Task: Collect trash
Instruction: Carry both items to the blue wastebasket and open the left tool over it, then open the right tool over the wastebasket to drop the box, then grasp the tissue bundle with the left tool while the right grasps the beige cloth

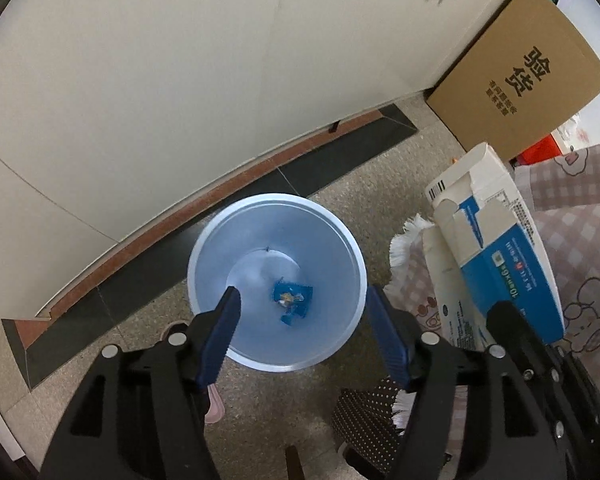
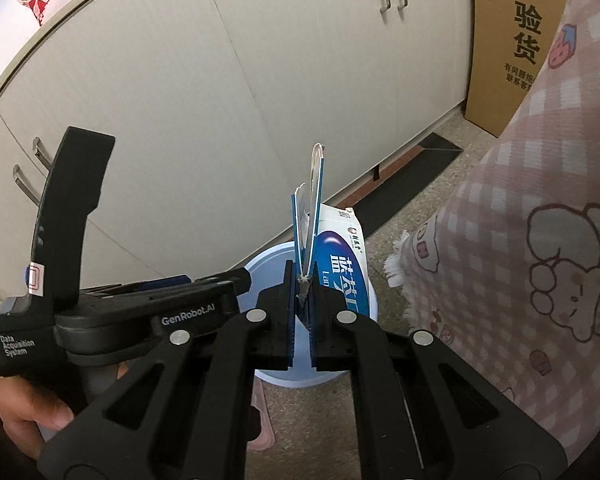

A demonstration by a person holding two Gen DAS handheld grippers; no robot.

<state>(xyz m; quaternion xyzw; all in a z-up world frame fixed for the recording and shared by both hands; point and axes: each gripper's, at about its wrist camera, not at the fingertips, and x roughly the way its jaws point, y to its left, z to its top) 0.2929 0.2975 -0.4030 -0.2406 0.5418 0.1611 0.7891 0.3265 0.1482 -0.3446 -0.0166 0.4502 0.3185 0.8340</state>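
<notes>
L gripper [image 1: 300,304] hangs spread and empty over the bin [image 1: 216,248]; a blue wrapper [image 1: 291,300] lies at its bottom. R gripper [image 2: 302,292] is clamped on a flap of the box [image 1: 496,248], held just beside the rim, prob. not fully over it. Risk: box catches the rim and drops to the floor [image 1: 380,176]. Cloth [image 1: 572,232] crowds the right; cupboard [image 1: 180,80] side is free.
</notes>
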